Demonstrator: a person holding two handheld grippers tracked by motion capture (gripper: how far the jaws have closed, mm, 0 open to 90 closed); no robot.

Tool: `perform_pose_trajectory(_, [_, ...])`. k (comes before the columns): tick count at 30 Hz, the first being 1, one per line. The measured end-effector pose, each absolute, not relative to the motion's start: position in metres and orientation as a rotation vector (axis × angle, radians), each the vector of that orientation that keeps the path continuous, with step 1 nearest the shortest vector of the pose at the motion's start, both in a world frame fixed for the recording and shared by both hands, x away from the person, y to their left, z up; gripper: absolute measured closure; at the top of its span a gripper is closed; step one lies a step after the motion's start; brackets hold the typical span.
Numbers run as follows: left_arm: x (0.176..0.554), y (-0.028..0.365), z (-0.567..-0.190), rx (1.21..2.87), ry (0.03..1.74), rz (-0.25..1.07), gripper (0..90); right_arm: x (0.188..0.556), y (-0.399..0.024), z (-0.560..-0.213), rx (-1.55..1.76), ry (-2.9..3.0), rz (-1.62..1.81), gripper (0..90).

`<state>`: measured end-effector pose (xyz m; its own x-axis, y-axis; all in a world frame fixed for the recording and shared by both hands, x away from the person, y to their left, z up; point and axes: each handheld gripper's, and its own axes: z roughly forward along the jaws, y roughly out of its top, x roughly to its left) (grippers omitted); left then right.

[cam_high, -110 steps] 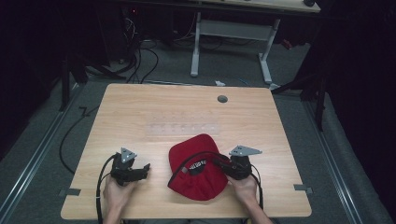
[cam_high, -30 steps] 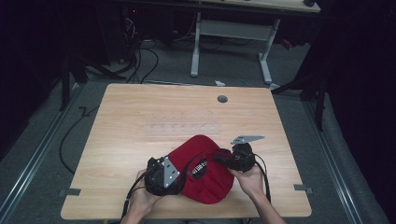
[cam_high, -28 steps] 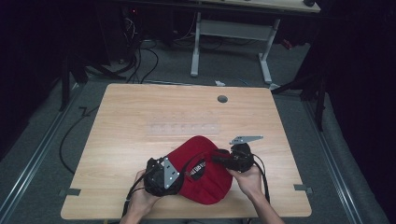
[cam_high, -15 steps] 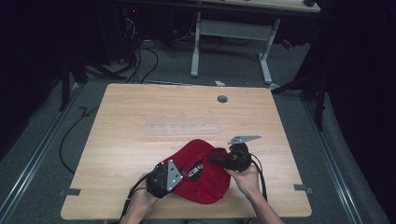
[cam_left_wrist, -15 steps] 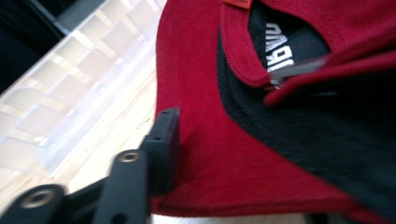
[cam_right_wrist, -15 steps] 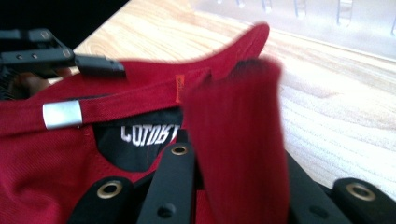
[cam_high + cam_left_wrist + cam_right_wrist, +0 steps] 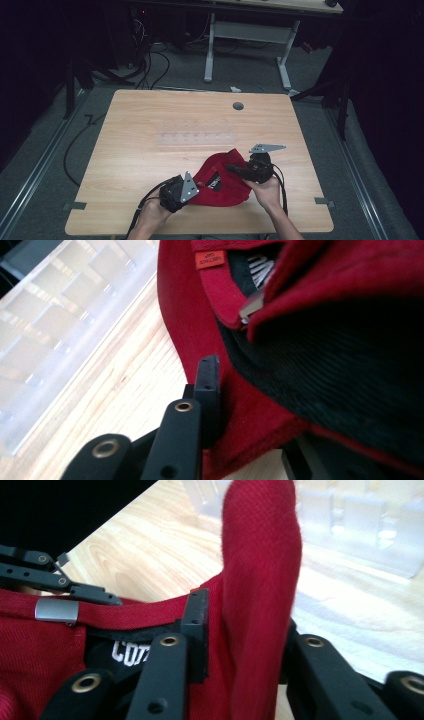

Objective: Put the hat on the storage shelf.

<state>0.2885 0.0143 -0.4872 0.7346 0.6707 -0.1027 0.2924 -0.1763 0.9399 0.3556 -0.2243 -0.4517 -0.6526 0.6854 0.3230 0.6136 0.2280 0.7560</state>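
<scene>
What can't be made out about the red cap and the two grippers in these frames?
- Red cap, high view: front panel and any logo face away, and the fabric is folded over.
- Left gripper, left gripper view: the far jaw is covered by the cap's brim.
- Right gripper, right gripper view: a fold of fabric hides whether the pads press it.
- Inner label: white lettering cut off by a jaw.
</scene>
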Motion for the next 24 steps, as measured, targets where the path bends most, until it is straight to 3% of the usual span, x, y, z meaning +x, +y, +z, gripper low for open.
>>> perform_pose_trajectory(8, [0.287,0.013,-0.481,1.772,0.734,0.424,84.2,0.352,-0.253,-0.433,1.337,2.214,1.553,54.1])
perform_pose_trajectory(14, [0.292,0.024,-0.474,1.74,0.783,0.406,84.7,0.344,-0.271,-0.421,1.323,2.142,1.561,49.5])
perform_pose_trajectory(24, [0.302,0.053,-0.458,1.587,0.897,0.378,85.0,0.335,-0.296,-0.443,1.373,1.998,1.452,42.0])
